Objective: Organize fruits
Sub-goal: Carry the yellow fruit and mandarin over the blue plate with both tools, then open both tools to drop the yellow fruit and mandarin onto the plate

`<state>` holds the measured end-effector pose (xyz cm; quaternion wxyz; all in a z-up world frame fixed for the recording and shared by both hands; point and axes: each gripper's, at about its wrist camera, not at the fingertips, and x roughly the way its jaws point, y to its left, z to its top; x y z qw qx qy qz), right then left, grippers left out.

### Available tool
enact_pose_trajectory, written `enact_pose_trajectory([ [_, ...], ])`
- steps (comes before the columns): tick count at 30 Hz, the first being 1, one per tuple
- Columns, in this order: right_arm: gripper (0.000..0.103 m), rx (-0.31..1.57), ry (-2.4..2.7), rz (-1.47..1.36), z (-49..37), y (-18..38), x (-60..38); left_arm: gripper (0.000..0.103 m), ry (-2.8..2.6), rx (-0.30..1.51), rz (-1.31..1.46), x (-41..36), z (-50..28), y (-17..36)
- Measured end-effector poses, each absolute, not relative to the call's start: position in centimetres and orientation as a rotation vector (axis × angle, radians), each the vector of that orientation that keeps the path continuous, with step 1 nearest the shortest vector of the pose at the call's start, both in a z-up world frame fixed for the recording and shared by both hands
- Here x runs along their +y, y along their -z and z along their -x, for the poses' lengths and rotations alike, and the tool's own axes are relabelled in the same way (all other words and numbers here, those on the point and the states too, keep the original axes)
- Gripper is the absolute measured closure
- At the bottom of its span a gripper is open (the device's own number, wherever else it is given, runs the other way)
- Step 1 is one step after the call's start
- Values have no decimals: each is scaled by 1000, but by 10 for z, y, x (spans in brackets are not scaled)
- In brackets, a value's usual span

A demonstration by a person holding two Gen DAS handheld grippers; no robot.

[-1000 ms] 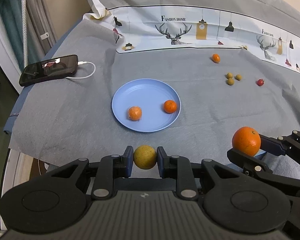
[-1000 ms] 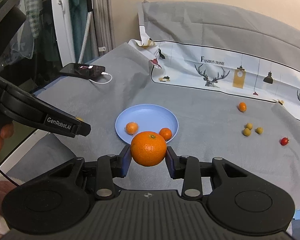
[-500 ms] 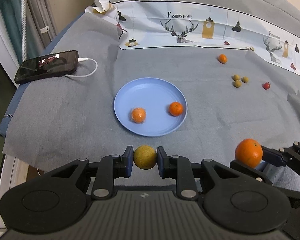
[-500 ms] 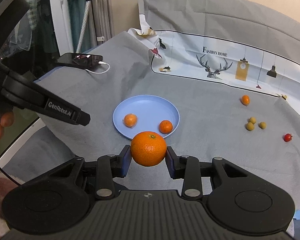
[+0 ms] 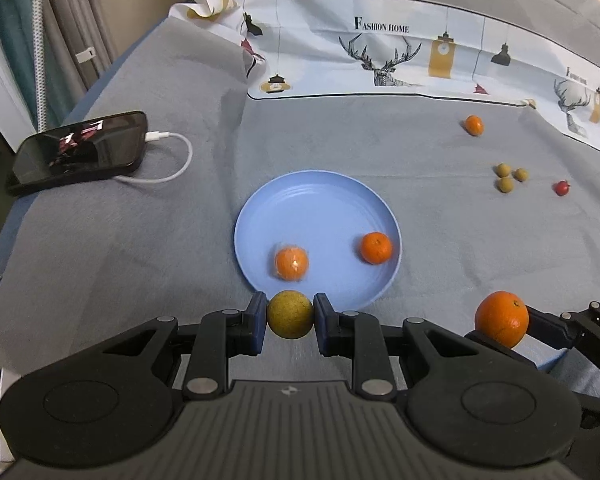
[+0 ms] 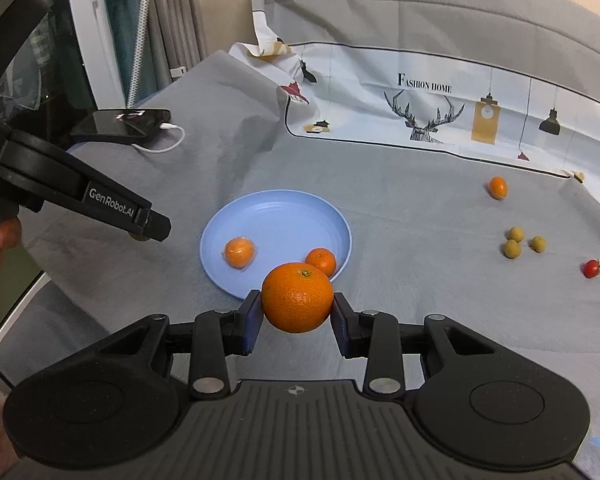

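Observation:
My left gripper is shut on a small yellow-green fruit, held just before the near rim of the blue plate. The plate holds a wrapped small orange and a bare small orange. My right gripper is shut on a large orange, held near the plate's near right rim. That large orange also shows in the left wrist view. The left gripper's body shows in the right wrist view.
A small orange, three yellow-green fruits and a red cherry tomato lie on the grey cloth at right. A black phone with a white cable lies at left. A printed deer cloth lies at the back.
Both grippers have moved forward toward the plate, each still holding its fruit. The plate looks nearer in both views.

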<state>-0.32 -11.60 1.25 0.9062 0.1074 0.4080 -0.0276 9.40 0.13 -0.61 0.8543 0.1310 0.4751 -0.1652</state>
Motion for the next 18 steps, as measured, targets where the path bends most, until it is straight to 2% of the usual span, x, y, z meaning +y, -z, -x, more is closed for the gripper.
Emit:
enact_pose_trajectory([
  [18,65,925,11,-199,-95,57,-133,76,368,991,-288,-33,-172,73],
])
